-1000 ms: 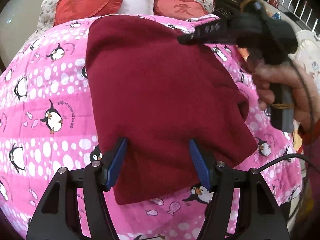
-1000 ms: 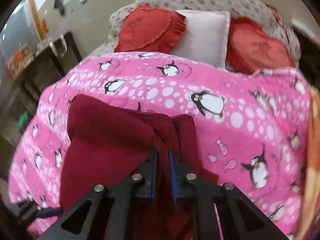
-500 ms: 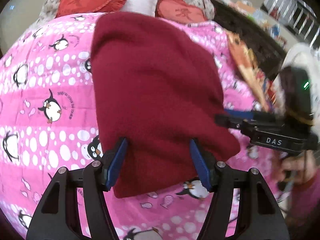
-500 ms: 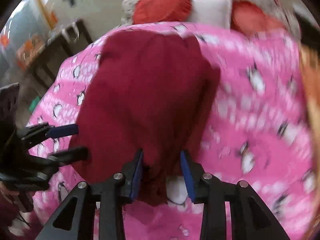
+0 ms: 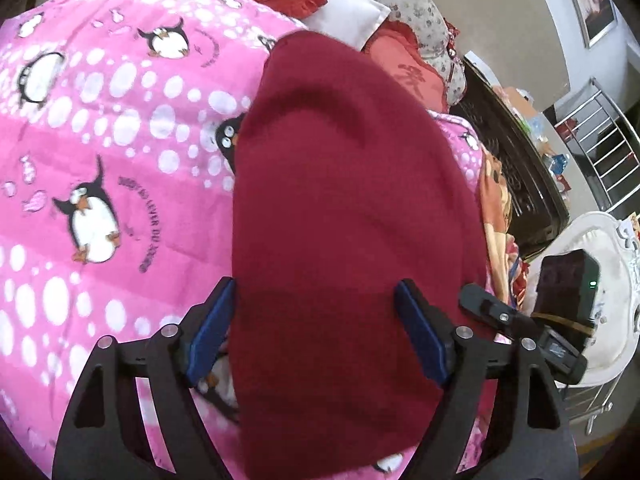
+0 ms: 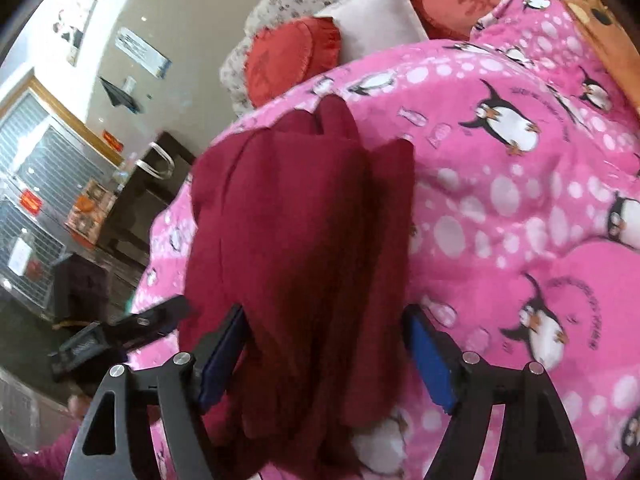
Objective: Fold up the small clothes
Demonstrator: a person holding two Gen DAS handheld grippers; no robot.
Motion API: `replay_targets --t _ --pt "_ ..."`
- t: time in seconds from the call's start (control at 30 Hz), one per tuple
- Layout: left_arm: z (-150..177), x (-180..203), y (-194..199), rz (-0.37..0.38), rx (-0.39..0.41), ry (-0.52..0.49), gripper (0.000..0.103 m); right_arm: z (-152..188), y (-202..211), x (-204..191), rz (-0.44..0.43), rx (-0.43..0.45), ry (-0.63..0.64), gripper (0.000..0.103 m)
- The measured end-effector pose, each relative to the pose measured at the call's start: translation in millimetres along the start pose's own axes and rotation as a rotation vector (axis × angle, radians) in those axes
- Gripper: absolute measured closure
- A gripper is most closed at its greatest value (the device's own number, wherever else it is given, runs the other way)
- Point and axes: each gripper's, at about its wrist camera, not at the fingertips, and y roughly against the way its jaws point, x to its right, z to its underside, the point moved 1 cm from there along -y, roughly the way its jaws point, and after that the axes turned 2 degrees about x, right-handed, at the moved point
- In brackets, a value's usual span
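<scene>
Soft maroon garment (image 5: 352,216), folded oblong, apparently fleece, on quilted penguin-print bedspread (image 5: 112,128).

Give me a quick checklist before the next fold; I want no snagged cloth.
1. Left gripper clear of the cloth: ok, jaws opening, pads either side of the garment, not pressing.
2. Right gripper released: ok, jaws opening, cloth between them but loose.
3. Garment lying on the quilt: ok.
4. Fold flat: not ok, ridges and layers bunch in the right wrist view.
5. Grippers apart from each other: ok.
6. Near edge of the garment squared: cannot tell, hidden by the fingers.
</scene>
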Motion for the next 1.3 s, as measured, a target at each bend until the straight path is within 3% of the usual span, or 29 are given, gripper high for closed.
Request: replay_targets --t 0.03,0.1,0.2,0.3,0.4,0.6,0.7,0.8,0.93,1.13,1.3 --pt "-0.8 -0.8 -3.1 0.002 -0.005 0.004 0.022 0.8 -5.4 -1.7 -0.012 -0.013 -0.007 0.028" --pt "-0.8 0.1 -9.3 0.004 -0.019 0.011 0.021 3.5 -13.0 -2.8 -0.048 -0.031 -0.036 0.048" --pt "-4.4 3.1 -3.3 0.028 -0.035 0.005 0.025 5.1 -10.3 -10.5 -0.025 -0.019 -0.032 0.056" --pt "-5.4 5.9 15.3 0.053 -0.032 -0.021 0.038 2.7 6.2 -24.4 -0.066 -0.013 -0.035 0.063" --pt "-1.9 9.4 47.3 0.101 -0.03 -0.041 0.041 5.2 20.8 -48.7 -0.109 -0.028 -0.027 0.064" --pt "23.9 0.2 102.7 0.043 -0.071 -0.063 0.041 43.7 31.9 -91.0 -0.217 -0.098 -0.03 0.064" --pt "52.2 -18.2 109.7 -0.036 -0.1 -0.065 0.041 73.1 16.3 -100.6 -0.178 -0.149 0.006 0.063" --pt "78.8 -32.4 103.6 -0.172 -0.125 -0.111 0.041 100.7 -1.3 -87.6 -0.044 -0.258 -0.017 0.056" --pt "89.7 -29.6 119.2 -0.186 -0.066 -0.129 0.041 99.3 31.8 -88.7 -0.024 -0.187 -0.029 0.054" --pt "93.5 -21.5 127.6 -0.277 -0.024 -0.177 0.04 97.7 67.3 -140.5 0.072 -0.093 0.233 0.054" --pt "91.5 -10.6 122.7 -0.321 0.009 -0.181 0.04 101.1 59.3 -157.6 0.033 -0.09 0.314 0.055"
